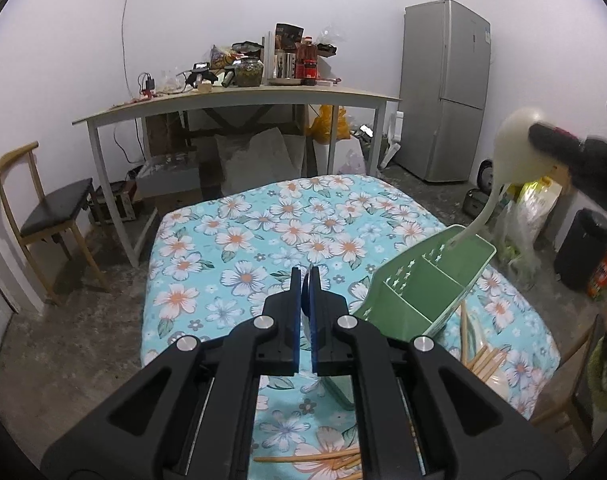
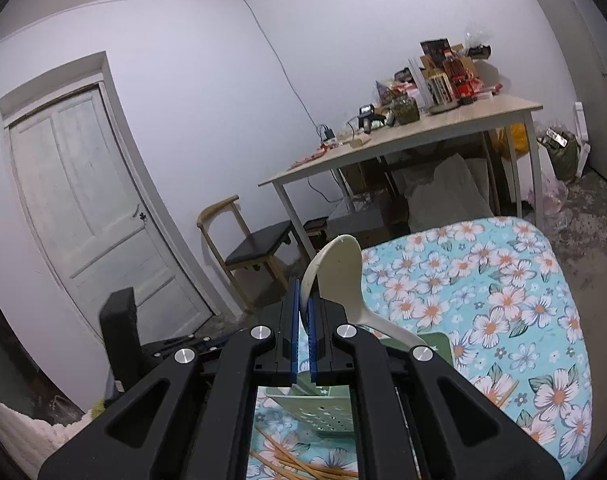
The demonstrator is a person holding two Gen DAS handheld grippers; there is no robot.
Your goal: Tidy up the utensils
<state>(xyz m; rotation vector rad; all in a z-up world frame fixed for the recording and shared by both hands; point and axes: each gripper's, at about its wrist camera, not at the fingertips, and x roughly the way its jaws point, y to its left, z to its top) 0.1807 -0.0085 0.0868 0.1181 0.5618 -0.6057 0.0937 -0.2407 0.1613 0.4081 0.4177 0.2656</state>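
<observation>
Right gripper pinches a cream spoon above the green utensil holder.

The right gripper is clamped on the bowl rim of the spoon, whose handle slants down to the lower right into the green utensil holder. The left gripper, at centre frame, is closed and empty, just left of the holder on the floral table. Chopsticks lie loose at bottom.

1. One cream spoon.
2. One green utensil holder, three compartments visible.
3. Wooden chopsticks: several loose on the floral cloth; exact number cannot be told.
4. Two tongs: left tongs, right tongs.
5. One table, one chair, one refrigerator.
</observation>
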